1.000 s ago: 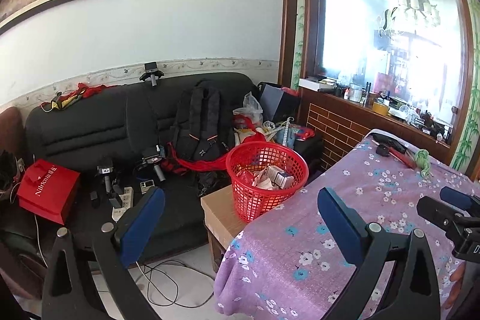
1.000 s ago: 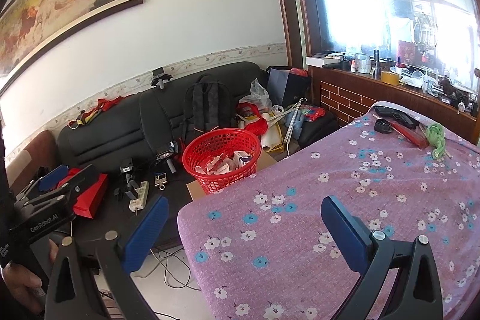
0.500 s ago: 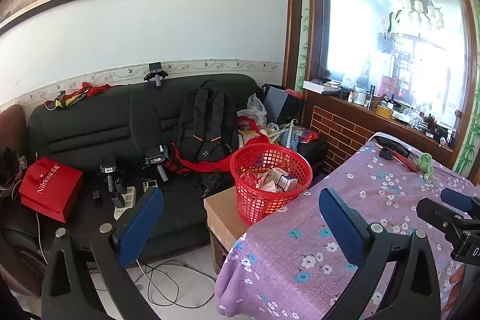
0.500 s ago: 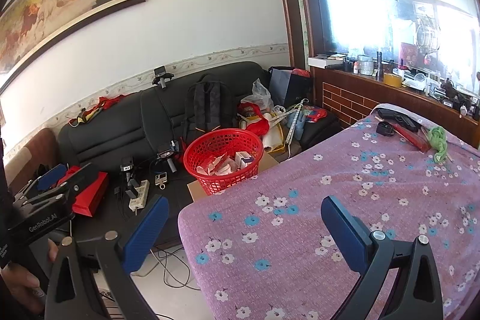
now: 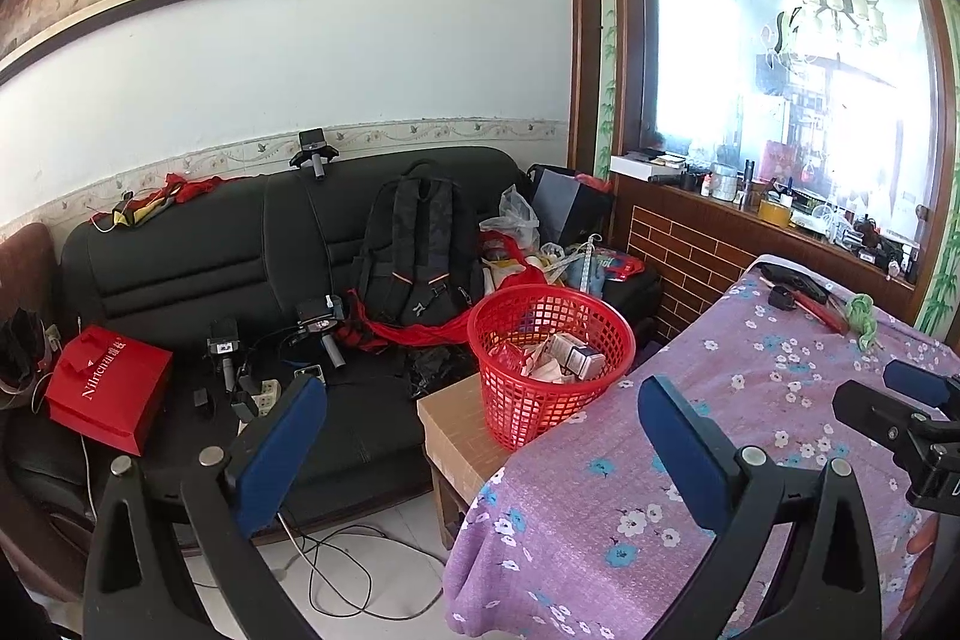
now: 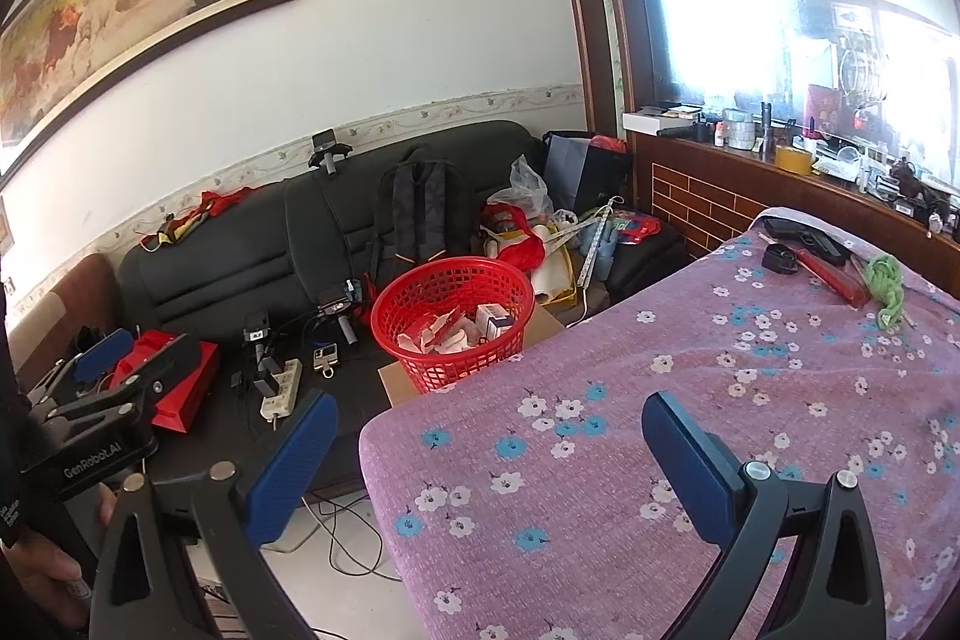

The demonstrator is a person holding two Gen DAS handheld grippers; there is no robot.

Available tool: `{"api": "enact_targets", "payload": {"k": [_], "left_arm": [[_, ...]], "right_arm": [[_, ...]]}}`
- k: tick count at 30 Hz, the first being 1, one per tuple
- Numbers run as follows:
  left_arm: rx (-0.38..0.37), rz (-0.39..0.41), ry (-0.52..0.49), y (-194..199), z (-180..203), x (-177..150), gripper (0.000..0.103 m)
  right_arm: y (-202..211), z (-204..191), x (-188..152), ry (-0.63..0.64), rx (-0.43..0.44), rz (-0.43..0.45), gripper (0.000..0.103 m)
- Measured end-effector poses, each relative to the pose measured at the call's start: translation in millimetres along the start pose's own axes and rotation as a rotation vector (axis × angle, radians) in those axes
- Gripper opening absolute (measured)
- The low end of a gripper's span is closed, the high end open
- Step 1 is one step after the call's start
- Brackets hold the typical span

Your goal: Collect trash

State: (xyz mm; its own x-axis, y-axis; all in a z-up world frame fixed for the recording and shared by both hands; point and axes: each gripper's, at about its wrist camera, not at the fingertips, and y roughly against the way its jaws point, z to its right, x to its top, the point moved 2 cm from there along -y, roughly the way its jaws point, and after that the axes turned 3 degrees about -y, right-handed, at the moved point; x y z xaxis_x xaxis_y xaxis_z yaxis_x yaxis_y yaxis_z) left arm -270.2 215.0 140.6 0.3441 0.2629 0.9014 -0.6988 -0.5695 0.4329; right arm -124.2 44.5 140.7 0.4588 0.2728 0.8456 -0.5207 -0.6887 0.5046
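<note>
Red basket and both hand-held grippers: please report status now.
Left hand-held gripper open, empty. Right hand-held gripper open, empty. Red basket on cardboard box, holds trash. Nothing blocks the basket.

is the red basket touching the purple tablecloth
Touching. In the left wrist view the red basket presses against the purple tablecloth edge, no gap visible.
</note>
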Motion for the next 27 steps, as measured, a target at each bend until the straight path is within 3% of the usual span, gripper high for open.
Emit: {"api": "enact_targets", "payload": {"k": [27], "left_arm": [[0.004,0.003,0.025,-9.4,-3.7,1.8,0.103]], "right_arm": [[-12.5,-0.5,5.4,0.003,0.009,0.003,0.103]]}}
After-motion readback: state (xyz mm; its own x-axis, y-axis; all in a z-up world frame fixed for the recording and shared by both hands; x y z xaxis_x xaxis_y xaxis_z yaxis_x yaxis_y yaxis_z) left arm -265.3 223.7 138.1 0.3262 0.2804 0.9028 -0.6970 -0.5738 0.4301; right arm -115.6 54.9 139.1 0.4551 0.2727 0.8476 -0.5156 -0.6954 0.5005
